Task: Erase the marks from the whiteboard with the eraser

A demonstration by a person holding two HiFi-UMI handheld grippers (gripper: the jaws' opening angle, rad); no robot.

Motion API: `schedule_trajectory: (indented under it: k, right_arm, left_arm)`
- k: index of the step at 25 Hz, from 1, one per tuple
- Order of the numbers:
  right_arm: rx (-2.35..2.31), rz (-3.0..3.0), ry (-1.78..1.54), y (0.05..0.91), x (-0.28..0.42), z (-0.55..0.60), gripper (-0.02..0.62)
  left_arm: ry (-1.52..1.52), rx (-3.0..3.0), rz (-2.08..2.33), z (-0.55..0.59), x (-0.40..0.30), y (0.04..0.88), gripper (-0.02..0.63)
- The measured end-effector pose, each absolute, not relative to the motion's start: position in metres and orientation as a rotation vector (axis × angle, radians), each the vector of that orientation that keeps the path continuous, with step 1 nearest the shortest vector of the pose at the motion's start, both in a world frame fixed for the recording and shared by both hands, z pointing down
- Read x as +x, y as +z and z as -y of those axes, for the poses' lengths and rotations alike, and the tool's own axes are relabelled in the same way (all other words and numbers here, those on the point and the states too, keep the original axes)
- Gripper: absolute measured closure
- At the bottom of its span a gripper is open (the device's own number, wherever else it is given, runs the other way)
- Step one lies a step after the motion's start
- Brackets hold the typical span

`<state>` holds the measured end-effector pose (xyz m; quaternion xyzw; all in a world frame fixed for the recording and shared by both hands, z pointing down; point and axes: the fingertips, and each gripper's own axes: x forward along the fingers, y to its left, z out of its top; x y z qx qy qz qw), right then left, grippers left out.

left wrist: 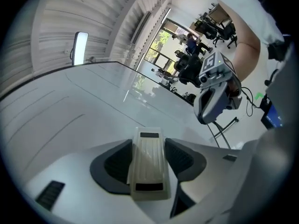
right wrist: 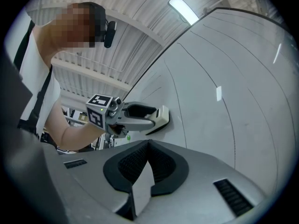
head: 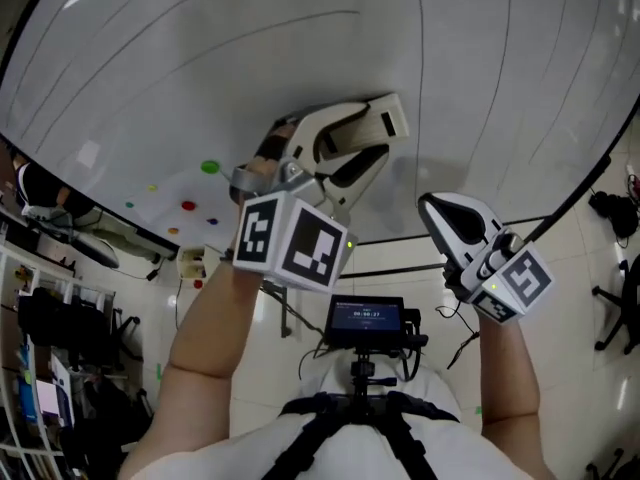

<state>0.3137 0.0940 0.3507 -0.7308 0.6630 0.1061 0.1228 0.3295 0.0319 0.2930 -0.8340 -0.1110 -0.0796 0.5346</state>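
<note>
Two grippers face the whiteboard (head: 300,48): the left gripper (head: 360,153) has its fingers (left wrist: 117,164) clamped on the eraser (left wrist: 149,167), held at the board apparently to wipe its thin lines (head: 421,88), while the right gripper (right wrist: 149,162), fingers together and empty, waits clear alongside.

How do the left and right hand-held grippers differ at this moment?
The left hand-held gripper is clamped on the eraser; the right hand-held gripper is shut with nothing between its jaws. The left one holds the eraser up at the whiteboard; the right one is held aside, lower in the head view. Both face the whiteboard.
</note>
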Motion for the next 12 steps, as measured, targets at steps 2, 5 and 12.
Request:
schedule_trajectory:
  k: [2,5,12]
  right_arm:
    - [-2.130,-1.933,0.286,0.359,0.308,-0.092,0.574]
    - [-2.142,-1.933,0.210,0.376,0.300,-0.098,0.574]
    - [-2.108,-1.953,0.123,0.398,0.292,-0.093,0.574]
  left_arm:
    - [-0.234,-2.044,0.304,-0.023,0.321,0.314,0.365]
    - [-0.258,-2.120,0.321,-0.019,0.309,0.338,0.365]
    - [-0.139,-2.404,0.417,-0.019,0.277,0.361,0.365]
